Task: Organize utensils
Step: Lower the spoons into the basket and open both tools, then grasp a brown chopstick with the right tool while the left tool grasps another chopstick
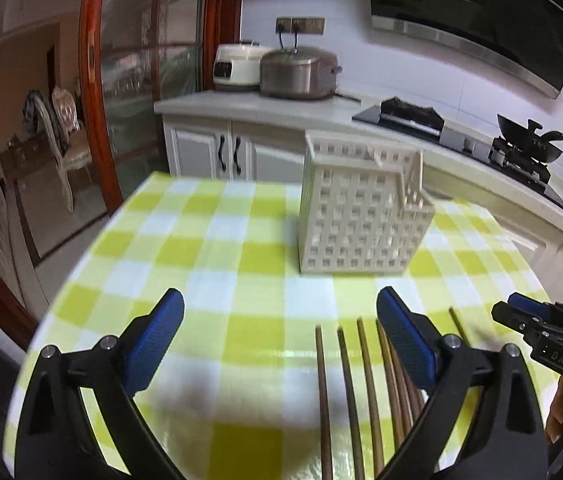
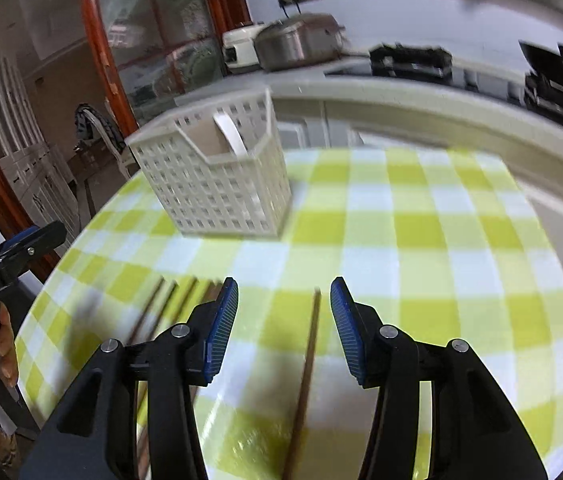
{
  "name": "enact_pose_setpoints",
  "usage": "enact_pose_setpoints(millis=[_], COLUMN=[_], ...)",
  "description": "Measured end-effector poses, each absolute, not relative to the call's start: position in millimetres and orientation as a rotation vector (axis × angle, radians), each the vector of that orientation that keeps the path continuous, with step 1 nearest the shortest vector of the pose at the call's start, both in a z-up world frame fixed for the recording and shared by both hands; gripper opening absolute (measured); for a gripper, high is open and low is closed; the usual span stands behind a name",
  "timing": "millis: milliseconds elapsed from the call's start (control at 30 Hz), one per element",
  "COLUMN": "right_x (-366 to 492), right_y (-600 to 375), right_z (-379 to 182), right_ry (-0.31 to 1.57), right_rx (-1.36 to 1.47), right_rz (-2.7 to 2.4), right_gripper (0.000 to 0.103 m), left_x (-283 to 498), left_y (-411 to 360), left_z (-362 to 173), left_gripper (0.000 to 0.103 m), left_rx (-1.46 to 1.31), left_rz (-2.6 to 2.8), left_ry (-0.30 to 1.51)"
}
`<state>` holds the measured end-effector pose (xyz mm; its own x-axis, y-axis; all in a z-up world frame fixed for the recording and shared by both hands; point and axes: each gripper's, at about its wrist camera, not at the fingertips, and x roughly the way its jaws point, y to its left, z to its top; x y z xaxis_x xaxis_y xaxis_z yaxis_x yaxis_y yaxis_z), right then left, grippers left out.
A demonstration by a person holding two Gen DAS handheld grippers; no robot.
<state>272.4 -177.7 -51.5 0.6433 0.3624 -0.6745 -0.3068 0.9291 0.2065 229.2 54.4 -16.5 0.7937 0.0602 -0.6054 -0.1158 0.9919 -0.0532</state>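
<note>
Chopsticks (image 1: 365, 396) lay side by side on the checked cloth (image 1: 209, 248), low and right of centre in the left wrist view, their tips pointing up the frame toward the holder (image 1: 357, 216). One more chopstick (image 2: 306, 364) lay apart from the rest; in the right wrist view it ran up the lower middle of the frame, between the blue pads of the right gripper (image 2: 284, 312), and neither pad touched it. That gripper's jaws stood partly apart. The other sticks showed as a blurred row (image 2: 173, 300) just left of its left finger.

The left gripper (image 1: 280, 320) stood spread wide over the cloth with nothing between its pads. Its right finger (image 1: 405, 340) overlapped the right edge of the row of sticks; I could not tell whether it touched them.

The holder, a pale lattice box, stood upright on the cloth above centre, well apart from the sticks. A white strip (image 2: 231, 134) leaned inside it in the right wrist view.

A hand (image 2: 3, 344) showed at the lower left edge there, gripping the left tool's handle. Two cookers (image 1: 277, 70) sat on the counter (image 1: 241, 106) at the top of the frame.
</note>
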Motion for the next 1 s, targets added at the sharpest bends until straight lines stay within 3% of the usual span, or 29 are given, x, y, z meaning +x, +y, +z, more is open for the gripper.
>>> enact_pose_setpoints(millis=[400,633,767,833,1000], right_x=[272,284,285,284,281], right_y=[-173,-163,-158,-155,-156], right_z=[-96,-103,-102,-102,-103], right_ry=[0.884,0.911,0.911,0.905,0.899], right_rx=[0.008,-0.041,-0.079,-0.125,-0.116], right_rz=[0.346,0.338,0.320,0.294,0.287], right_gripper=[0.047,0.034,0.029,0.022,0.019], left_x=[228,233,236,237,241], left_y=[44,46,44,45,42], left_z=[-72,-82,-86,-88,-90], left_gripper=[0.094,0.093,0.083,0.081,0.078], left_rx=[-0.039,-0.013,0.005,0.003,0.021], left_rz=[0.088,0.094,0.094,0.096,0.094], left_ry=[0.790,0.825,0.845,0.850,0.862])
